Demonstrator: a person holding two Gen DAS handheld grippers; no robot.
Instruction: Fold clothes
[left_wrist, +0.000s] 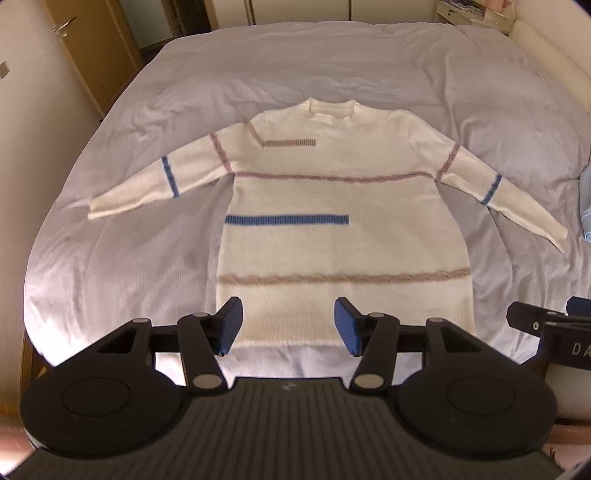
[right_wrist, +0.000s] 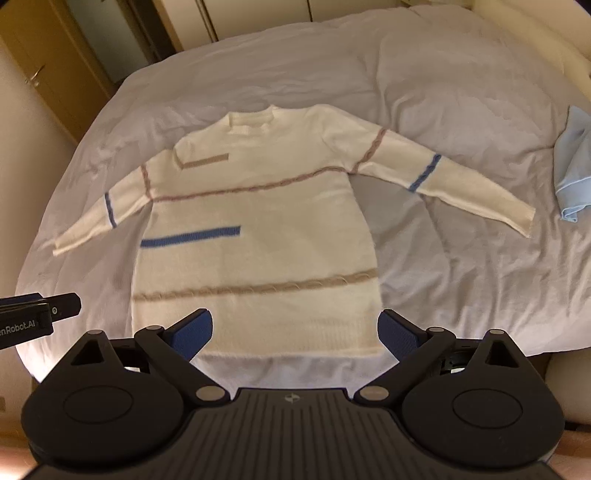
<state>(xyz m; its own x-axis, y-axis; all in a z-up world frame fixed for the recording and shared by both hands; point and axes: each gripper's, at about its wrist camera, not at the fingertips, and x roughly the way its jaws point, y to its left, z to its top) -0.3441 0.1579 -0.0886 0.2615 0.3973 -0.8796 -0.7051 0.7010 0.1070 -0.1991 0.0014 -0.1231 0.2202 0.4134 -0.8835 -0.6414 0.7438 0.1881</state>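
Observation:
A cream knitted sweater with blue and tan stripes lies flat, front up, on the bed, both sleeves spread out to the sides and the collar at the far end. It also shows in the right wrist view. My left gripper is open and empty, held above the sweater's hem near the bed's front edge. My right gripper is open wide and empty, also above the hem. Each gripper's body shows at the edge of the other's view.
The bed is covered with a wrinkled pale lilac sheet. A light blue garment lies at the right edge of the bed. Wooden wardrobe doors stand at the far left.

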